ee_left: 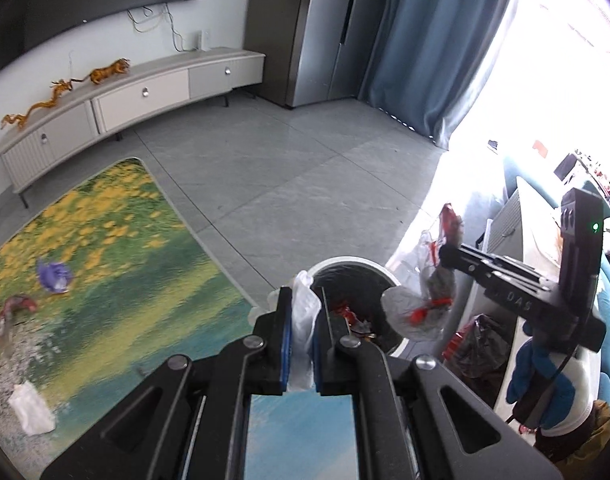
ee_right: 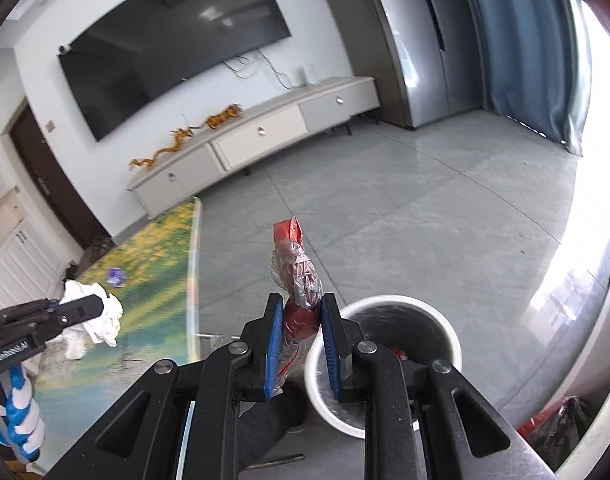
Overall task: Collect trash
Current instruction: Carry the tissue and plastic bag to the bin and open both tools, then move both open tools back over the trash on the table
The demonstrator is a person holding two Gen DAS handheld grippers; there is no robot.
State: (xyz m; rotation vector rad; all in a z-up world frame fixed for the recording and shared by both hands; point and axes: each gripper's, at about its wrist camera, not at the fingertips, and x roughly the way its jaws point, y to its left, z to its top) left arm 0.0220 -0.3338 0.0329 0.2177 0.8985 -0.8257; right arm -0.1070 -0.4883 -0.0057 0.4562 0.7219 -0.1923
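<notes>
Your left gripper (ee_left: 303, 320) was clamped on a white plastic scrap (ee_left: 303, 312), your right gripper (ee_right: 303, 330) on a red-and-silver wrapper (ee_right: 299, 280), both above the white bin's (ee_right: 453, 344) rim.

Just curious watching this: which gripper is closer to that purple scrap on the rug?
Left. The left gripper sits at the rug edge, on the bin side facing the purple scrap; the right gripper is beyond the bin, farther off.
</notes>
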